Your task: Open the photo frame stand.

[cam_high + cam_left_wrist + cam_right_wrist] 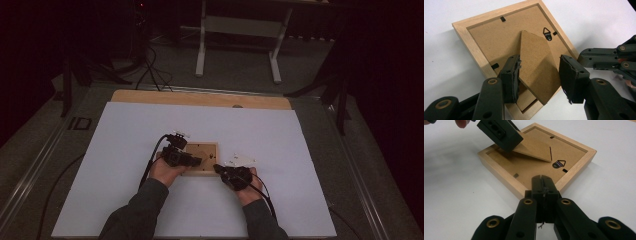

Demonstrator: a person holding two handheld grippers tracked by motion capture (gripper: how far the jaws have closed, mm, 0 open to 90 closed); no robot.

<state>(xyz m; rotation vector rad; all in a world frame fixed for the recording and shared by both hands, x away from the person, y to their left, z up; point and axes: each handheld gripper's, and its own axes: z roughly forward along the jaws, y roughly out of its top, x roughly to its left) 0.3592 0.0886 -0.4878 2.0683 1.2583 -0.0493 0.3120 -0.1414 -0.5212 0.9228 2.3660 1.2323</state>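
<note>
Surrounding everything, a dark room with grey floor [240,70]; a white metal stand [239,30] at upper centre, black cables [152,70] upper left. Mid-frame: a wooden table [200,98] topped by a white sheet [125,150]. At the sheet's centre lies a wooden picture frame [202,159], face down, backing board up. Its cardboard easel flap [536,70] is tilted up off the backing. Left gripper [540,77], at the frame's left edge: jaws apart, straddling the flap, whether the pads press it cannot be told. Right gripper [543,187], at the frame's right edge: jaws clenched together, holding nothing. Smallest: metal hanger loop [546,32] and black retaining tabs [502,19].
</note>
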